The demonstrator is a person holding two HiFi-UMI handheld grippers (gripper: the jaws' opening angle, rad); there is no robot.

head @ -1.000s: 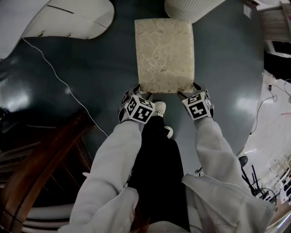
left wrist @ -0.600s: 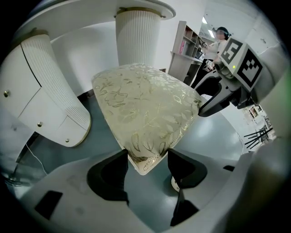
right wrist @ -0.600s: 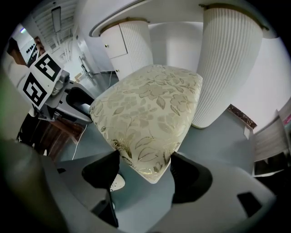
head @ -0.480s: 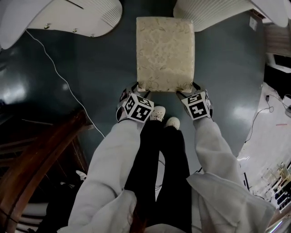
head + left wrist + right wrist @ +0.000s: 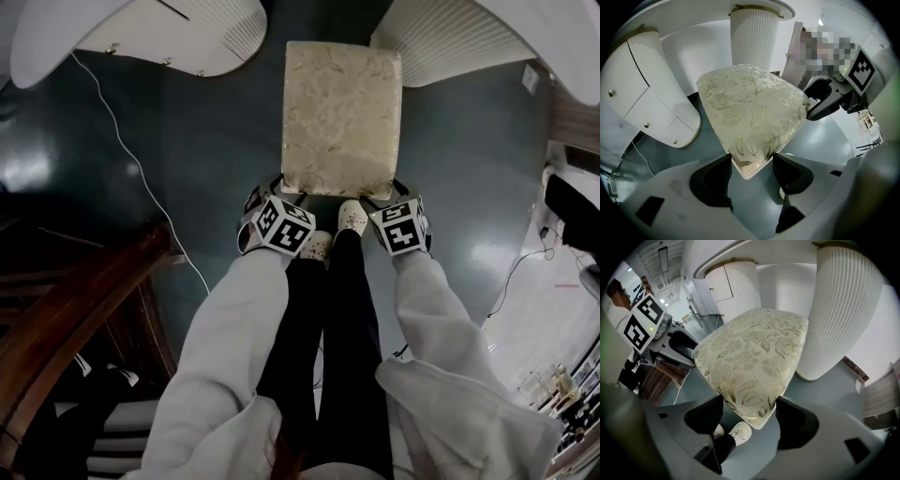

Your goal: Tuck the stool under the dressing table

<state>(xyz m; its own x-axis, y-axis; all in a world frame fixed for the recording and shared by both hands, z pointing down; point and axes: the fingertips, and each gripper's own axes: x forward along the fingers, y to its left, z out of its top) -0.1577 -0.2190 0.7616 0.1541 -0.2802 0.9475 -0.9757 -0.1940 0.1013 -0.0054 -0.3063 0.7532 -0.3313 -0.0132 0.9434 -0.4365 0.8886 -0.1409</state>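
The stool, a box with a cream floral cushion, stands on the dark floor, its far end at the gap between the dressing table's two white ribbed pedestals. My left gripper is shut on the near left corner of the stool, which is wedged between the jaws. My right gripper holds the near right corner of the stool the same way. The left gripper view shows one ribbed pedestal right behind the cushion. In the right gripper view a pedestal stands close beside it.
A white cable runs across the floor at the left. Dark wooden furniture fills the lower left. The person's white shoes are just behind the stool. Cables and stands lie at the right.
The stool has slid forward with both grippers on its near corners. The pedestals now flank its far end, and the person has stepped up behind it.
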